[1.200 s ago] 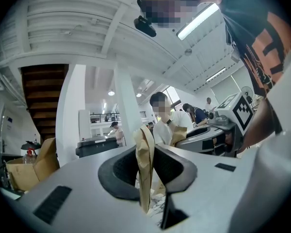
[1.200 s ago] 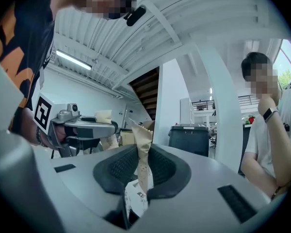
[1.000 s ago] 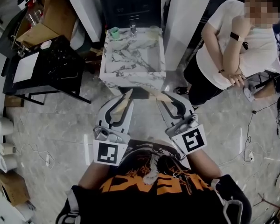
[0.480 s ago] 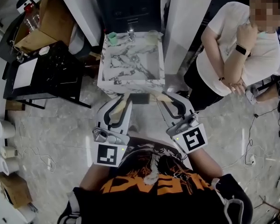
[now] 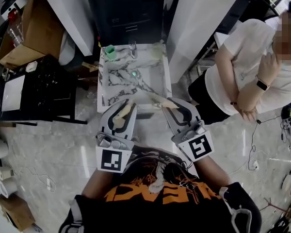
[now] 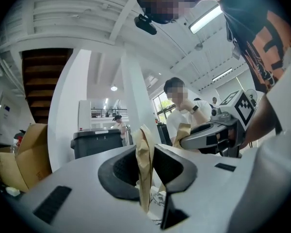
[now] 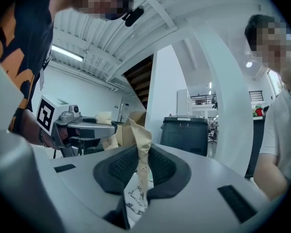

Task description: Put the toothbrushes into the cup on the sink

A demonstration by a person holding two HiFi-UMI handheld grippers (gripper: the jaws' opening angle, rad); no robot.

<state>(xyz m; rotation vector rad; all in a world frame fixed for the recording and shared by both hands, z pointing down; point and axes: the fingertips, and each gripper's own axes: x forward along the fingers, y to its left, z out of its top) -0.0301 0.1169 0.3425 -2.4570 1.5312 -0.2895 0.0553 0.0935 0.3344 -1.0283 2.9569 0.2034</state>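
A marble sink (image 5: 117, 77) stands ahead, with a green cup (image 5: 109, 52) on its back left corner and a faucet (image 5: 132, 46) beside it. My left gripper (image 5: 120, 111) is shut on a tan paper-wrapped toothbrush (image 5: 123, 111) (image 6: 144, 159) at the sink's front edge. My right gripper (image 5: 172, 106) is shut on a second paper-wrapped toothbrush (image 5: 161, 100) (image 7: 141, 144), whose tip lies over the front right rim. Both gripper views look upward, so neither shows the cup. Each shows the other gripper: the right gripper (image 6: 208, 137) and the left gripper (image 7: 82, 127).
A person in a white shirt (image 5: 247, 76) stands close to the sink's right. A black table (image 5: 39, 89) and a cardboard box (image 5: 31, 33) are on the left. A dark cabinet (image 5: 128, 8) and white columns (image 5: 199, 18) stand behind the sink.
The sink has come closer in the head view: both grippers' tips and their wrapped toothbrushes now reach its front edge. The bystander has shifted right in the view.
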